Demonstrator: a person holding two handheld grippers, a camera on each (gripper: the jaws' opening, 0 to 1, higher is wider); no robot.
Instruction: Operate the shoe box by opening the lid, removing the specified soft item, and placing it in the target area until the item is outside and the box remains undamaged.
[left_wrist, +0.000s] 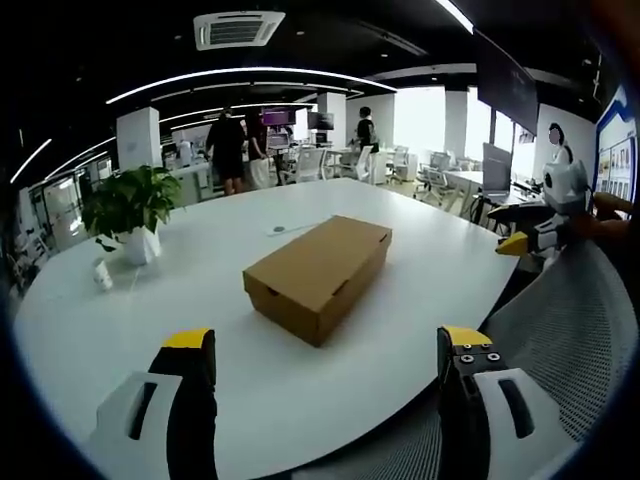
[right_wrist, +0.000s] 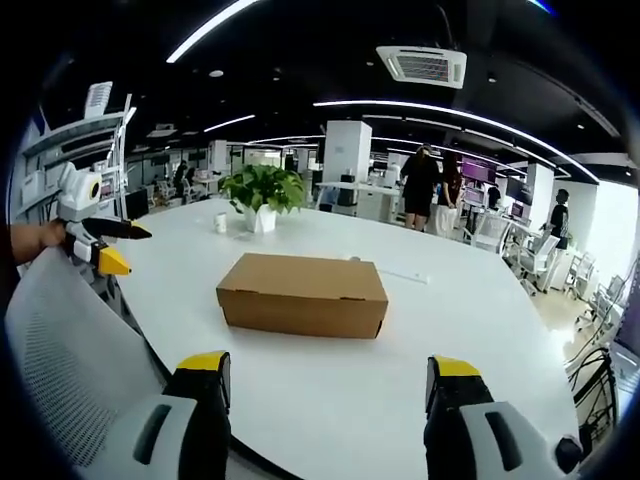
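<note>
A brown cardboard shoe box (left_wrist: 320, 274) lies shut on the white table (left_wrist: 200, 300), its lid down. My left gripper (left_wrist: 328, 345) hovers at the table's near edge, jaws wide open, nothing between them, well short of the box. In the right gripper view the same shoe box (right_wrist: 303, 293) lies ahead on the table (right_wrist: 400, 380), and my right gripper (right_wrist: 330, 368) stands open and empty before it. The right gripper (left_wrist: 535, 235) also shows at the far right of the left gripper view. The left gripper (right_wrist: 100, 245) appears at the left of the right gripper view.
A potted plant (left_wrist: 133, 208) in a white pot stands on the table's far left, a small white item (left_wrist: 102, 274) beside it. A grey mesh chair back (left_wrist: 570, 330) rises by the near edge. People (left_wrist: 228, 148) stand among desks in the background.
</note>
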